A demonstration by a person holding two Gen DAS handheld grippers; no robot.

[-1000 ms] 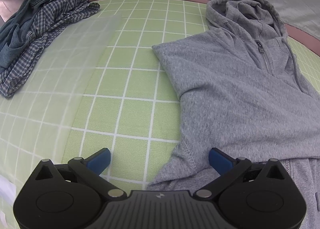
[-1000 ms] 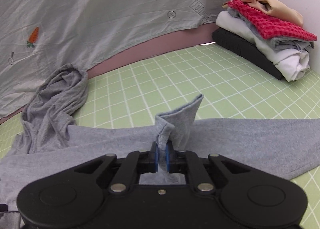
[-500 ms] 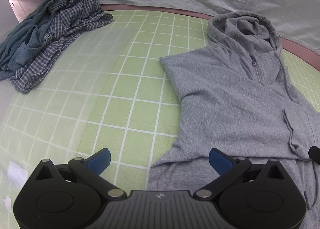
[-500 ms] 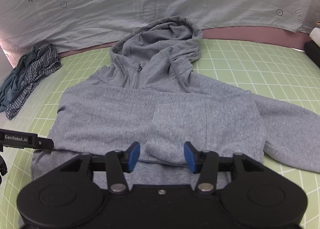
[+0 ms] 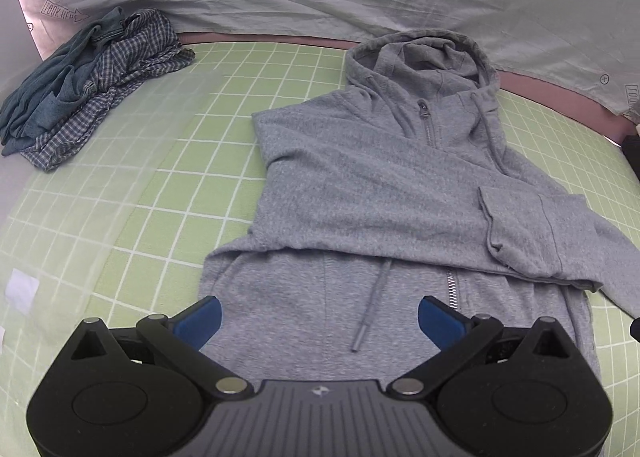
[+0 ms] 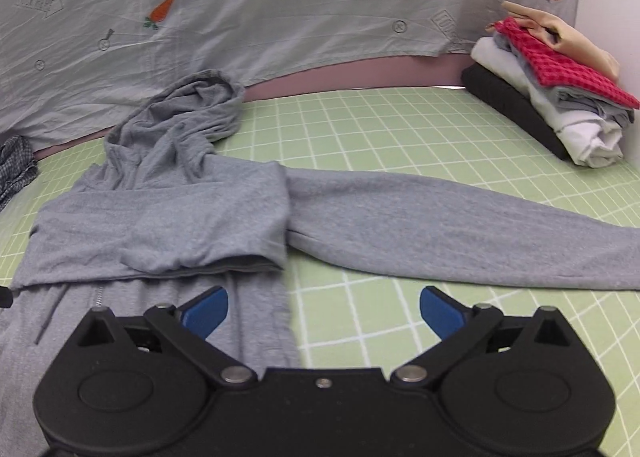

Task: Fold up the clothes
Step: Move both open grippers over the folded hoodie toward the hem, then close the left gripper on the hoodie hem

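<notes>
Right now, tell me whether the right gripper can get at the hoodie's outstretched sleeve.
Probably yes: the right gripper, jaws opening and empty, faces the sleeve across bare mat, with nothing between.

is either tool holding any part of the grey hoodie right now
Nothing is held. The left tool is open above the grey hoodie with nothing between its pads. The right tool is opening, its jaws clear of the cloth.
</notes>
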